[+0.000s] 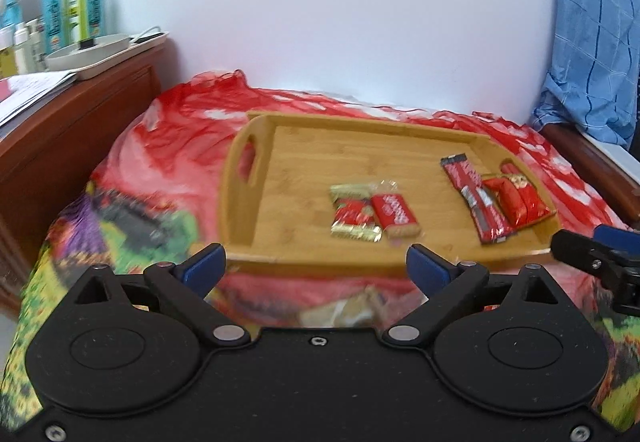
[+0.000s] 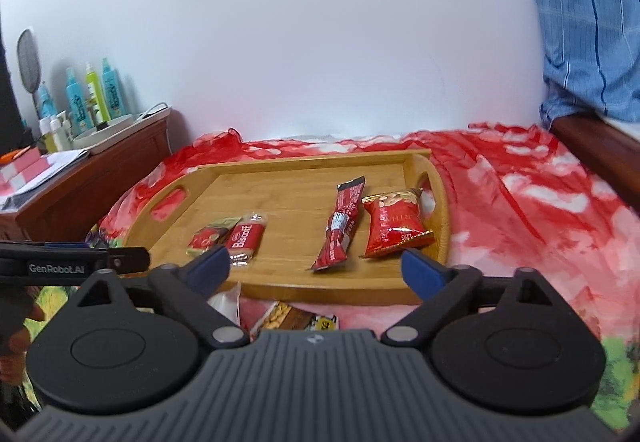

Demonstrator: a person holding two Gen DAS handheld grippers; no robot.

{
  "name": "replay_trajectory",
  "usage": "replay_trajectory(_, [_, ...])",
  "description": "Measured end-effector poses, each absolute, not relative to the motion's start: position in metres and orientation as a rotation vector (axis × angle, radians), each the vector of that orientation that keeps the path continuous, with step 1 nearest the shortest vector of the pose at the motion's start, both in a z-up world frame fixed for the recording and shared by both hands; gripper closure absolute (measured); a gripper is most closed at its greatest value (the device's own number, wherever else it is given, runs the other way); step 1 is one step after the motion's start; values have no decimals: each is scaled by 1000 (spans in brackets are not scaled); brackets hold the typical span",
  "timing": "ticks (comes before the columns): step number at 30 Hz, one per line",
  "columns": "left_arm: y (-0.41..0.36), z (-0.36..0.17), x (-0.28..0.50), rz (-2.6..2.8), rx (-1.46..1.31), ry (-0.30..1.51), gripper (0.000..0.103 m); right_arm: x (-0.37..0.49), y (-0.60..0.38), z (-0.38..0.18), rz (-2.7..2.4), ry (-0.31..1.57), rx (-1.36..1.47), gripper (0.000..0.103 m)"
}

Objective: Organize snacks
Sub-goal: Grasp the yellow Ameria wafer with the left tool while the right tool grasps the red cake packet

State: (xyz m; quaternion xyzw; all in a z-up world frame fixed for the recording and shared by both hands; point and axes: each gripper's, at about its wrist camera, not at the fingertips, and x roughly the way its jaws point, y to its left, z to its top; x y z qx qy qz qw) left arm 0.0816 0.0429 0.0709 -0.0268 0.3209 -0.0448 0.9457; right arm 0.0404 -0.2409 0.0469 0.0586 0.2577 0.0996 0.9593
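Four wrapped snacks lay on the bamboo tray (image 2: 436, 242) that sat on the bed's red-and-white blanket (image 2: 528, 202). Two of them were side by side left of the tray's middle: a small red-and-gold packet (image 2: 206, 240) touching a red Biscoff biscuit (image 2: 245, 240). The other two lay toward the right end: one long red bar (image 2: 340, 228) and, just beside it, one red bag of nuts (image 2: 394, 226) near the right handle. My right claw (image 2: 314, 268) stood wide, nothing between its blue pads, hanging over the tray's near edge. My left claw (image 1: 316, 266) was wide too and empty, also at the near edge of the tray (image 1: 240, 178); from its camera I counted the same four snacks, though blurred. Below the tray's near edge at least two more packets (image 2: 294, 316) showed on the blanket, partly hidden by my claw's body. Off to the left one wooden bedside cabinet (image 2: 96, 178) carried three tall spray bottles (image 2: 92, 96), two teal and one green, plus smaller bottles I could not count.
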Motion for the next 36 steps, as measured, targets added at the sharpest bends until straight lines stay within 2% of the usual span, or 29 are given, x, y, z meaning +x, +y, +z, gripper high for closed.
replay_trajectory(17, [58,42,11,-95,6,671,5,-47,-217,12,249,593,-50,0])
replay_trajectory(36, [60,22,19,-80,22,723,5,-76,-194,-6,246,650,-176,0])
